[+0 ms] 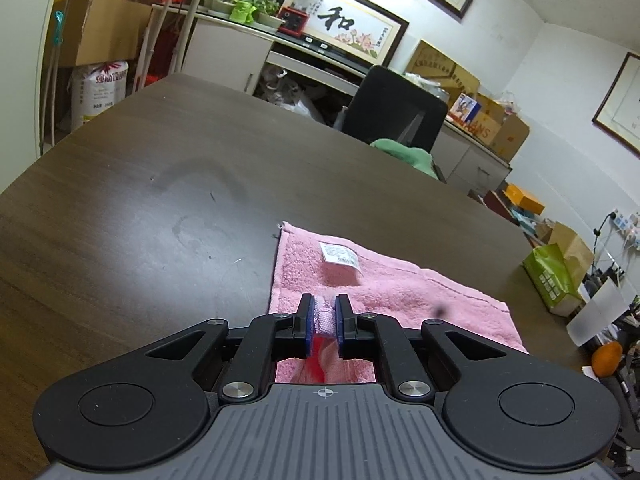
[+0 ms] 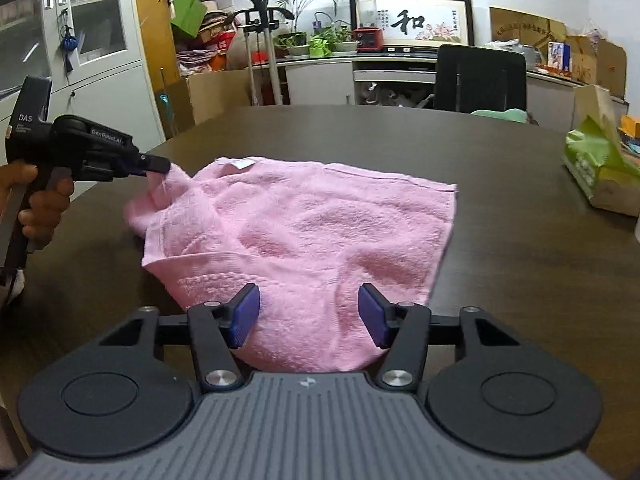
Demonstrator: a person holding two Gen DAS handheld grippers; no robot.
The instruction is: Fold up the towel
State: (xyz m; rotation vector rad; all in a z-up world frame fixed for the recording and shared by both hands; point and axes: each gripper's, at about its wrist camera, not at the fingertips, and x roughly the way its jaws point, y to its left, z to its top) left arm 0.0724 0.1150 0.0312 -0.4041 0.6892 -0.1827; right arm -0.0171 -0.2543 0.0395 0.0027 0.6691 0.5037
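Note:
A pink towel (image 1: 380, 280) (image 2: 312, 216) lies doubled over on the dark wooden table (image 1: 160, 160) (image 2: 520, 240), with its white label (image 1: 340, 256) (image 2: 240, 164) near the far edge. My left gripper (image 1: 324, 320) is shut on a bunched corner of the towel. In the right wrist view the same left gripper (image 2: 160, 168), held by a hand, lifts that corner slightly at the towel's left side. My right gripper (image 2: 310, 316) stands open over the towel's near edge. The cloth lies between and below its blue pads (image 2: 246, 316), which do not press on it.
A black office chair (image 1: 396, 108) (image 2: 480, 76) stands at the table's far side with a green cloth (image 1: 400, 152) (image 2: 500, 115) by it. A green and tan bag (image 2: 600, 172) (image 1: 554, 280) sits to the right. Cabinets and boxes line the walls.

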